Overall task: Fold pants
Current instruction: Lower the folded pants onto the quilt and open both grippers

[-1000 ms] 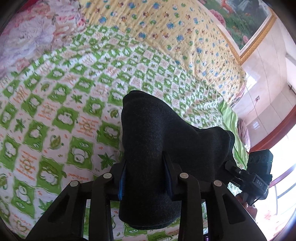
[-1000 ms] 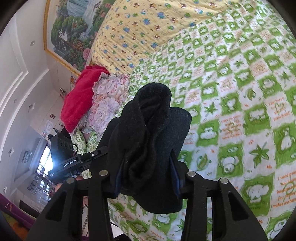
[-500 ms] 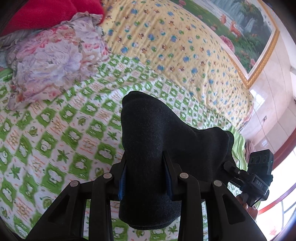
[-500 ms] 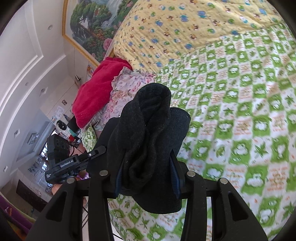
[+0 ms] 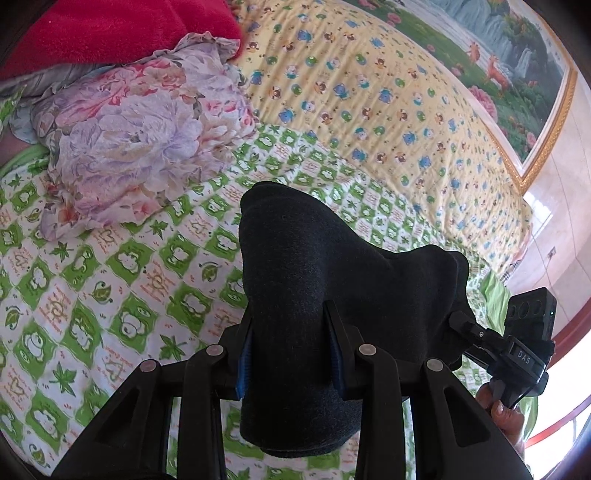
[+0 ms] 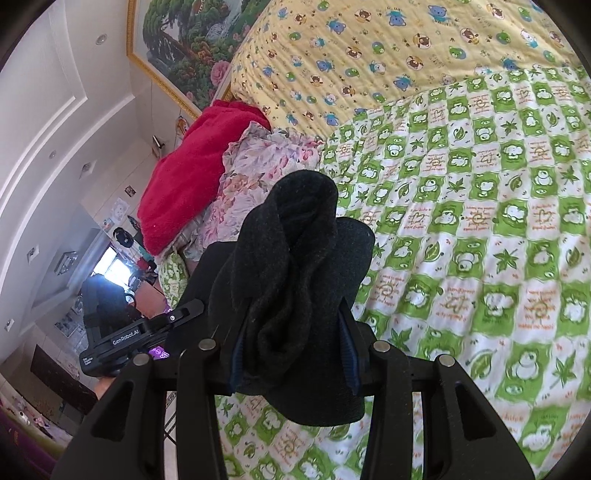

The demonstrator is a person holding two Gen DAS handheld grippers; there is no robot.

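Note:
The dark pants [image 5: 306, 280] hang lifted above the bed, stretched between both grippers. My left gripper [image 5: 291, 343] is shut on one thick bunch of the fabric, which bulges up over the blue-edged pads and droops below them. In the right wrist view, my right gripper [image 6: 293, 350] is shut on another bunched fold of the pants [image 6: 295, 258]. The right gripper's body [image 5: 517, 350] shows at the far right of the left wrist view with a hand under it. The left gripper's body [image 6: 122, 339] shows at the left of the right wrist view.
A green and white patterned bedspread [image 5: 110, 288] covers the bed below. A floral cloth [image 5: 136, 147] and a red blanket [image 5: 110, 29] are heaped at one side. A yellow quilt [image 5: 369, 96] lies along the wall under a framed painting [image 5: 498, 55].
Both grippers have risen and travelled across the bed with the pants in them. The floral cloth and red blanket have come into the left wrist view.

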